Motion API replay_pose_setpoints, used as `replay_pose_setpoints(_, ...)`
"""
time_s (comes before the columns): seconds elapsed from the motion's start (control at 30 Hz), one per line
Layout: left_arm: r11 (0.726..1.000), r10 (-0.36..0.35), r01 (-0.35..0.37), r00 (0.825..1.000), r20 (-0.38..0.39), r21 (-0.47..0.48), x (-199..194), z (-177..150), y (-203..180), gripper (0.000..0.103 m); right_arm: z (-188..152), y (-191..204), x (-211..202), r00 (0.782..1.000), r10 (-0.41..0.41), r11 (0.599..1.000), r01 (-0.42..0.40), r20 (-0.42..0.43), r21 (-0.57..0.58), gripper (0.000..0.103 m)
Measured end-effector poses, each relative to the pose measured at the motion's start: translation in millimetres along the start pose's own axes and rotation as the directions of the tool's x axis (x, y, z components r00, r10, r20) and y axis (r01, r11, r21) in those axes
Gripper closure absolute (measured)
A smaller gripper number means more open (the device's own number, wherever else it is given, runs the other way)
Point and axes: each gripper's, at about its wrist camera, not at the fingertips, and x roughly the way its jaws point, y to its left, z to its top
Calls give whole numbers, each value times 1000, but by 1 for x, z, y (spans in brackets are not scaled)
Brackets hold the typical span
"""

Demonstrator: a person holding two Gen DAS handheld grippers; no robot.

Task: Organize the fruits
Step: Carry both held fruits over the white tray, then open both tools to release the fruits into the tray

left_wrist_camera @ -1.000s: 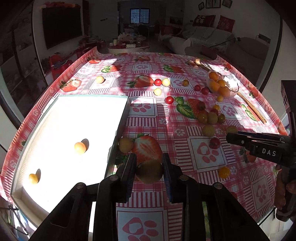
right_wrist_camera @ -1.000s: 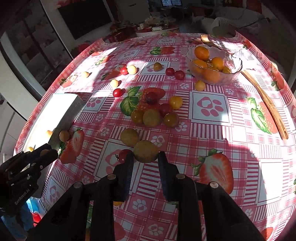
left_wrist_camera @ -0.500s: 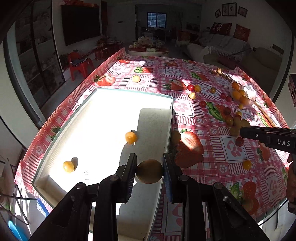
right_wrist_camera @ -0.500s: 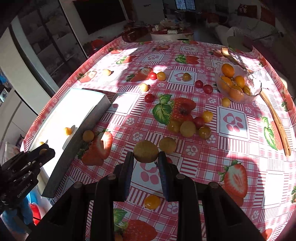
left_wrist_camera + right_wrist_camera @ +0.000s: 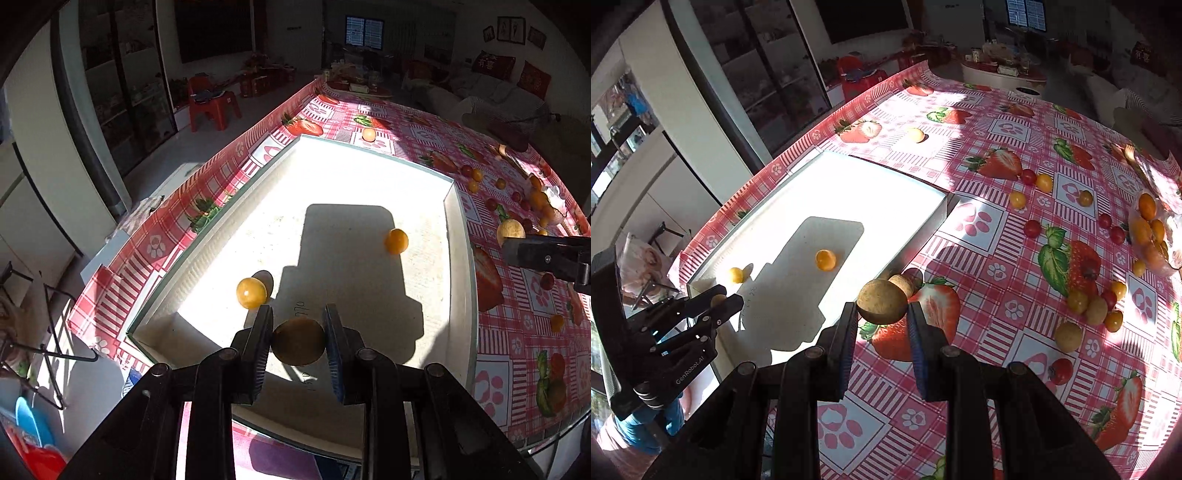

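Observation:
My left gripper (image 5: 298,332) is shut on a brown round fruit (image 5: 298,347) and holds it above the near end of the white tray (image 5: 458,258). Two yellow fruits (image 5: 251,292) (image 5: 396,240) lie in the tray. My right gripper (image 5: 882,314) is shut on another brown round fruit (image 5: 882,301), over the tablecloth just right of the tray's (image 5: 923,229) right wall. It shows in the left wrist view (image 5: 511,236) too. The left gripper also shows in the right wrist view (image 5: 720,301).
Several small red, yellow and brown fruits (image 5: 1067,336) lie scattered on the strawberry tablecloth (image 5: 990,221). A glass bowl (image 5: 1152,236) of orange fruits stands at the far right. A brown fruit (image 5: 904,284) rests against the tray's wall. One fruit (image 5: 916,134) lies beyond the tray.
Both grippers have moved left with their fruits. The left one has gone from the tray's right wall to over the tray's near end; the right one has reached the tray's right side.

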Motion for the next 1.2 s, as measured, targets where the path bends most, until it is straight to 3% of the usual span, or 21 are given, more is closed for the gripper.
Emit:
replay_pose_setpoints(0.33,998,54,-54,998,-19,19,18,0,4,73,15,45,49,993,49,996,-56,-106,-63,73)
replay_pose_setpoints(0.7,996,74,-74,997,-10,40,22,-3,3,71,12,58,85,983,-13,992,-10,-185,-123,73)
replay_pose_setpoints(0.73,995,85,-84,996,-9,44,22,-3,2,65,13,60,87,982,-22,991,-3,-186,-130,73)
replay_pose_setpoints(0.77,995,94,-93,996,-5,43,21,-3,2,38,12,60,87,982,-25,991,0,-186,-134,73)
replay_pose_setpoints(0.8,994,105,-105,994,14,38,19,-4,2,21,13,61,87,982,-26,991,1,-185,-135,72)
replay_pose_setpoints(0.87,993,113,-115,993,39,41,16,-5,2,21,15,60,88,982,-19,992,-4,-188,-126,68)
replay_pose_setpoints(0.97,994,106,-106,994,22,37,17,-6,4,21,17,57,83,986,-16,994,-2,-168,-107,54)
replay_pose_setpoints(1.13,996,90,-90,996,14,16,13,-6,6,21,24,49,63,995,19,998,-25,-99,-53,22)
replay_pose_setpoints(1.2,996,83,-83,996,15,15,10,-6,4,21,25,45,55,997,31,999,-34,-77,-34,22)
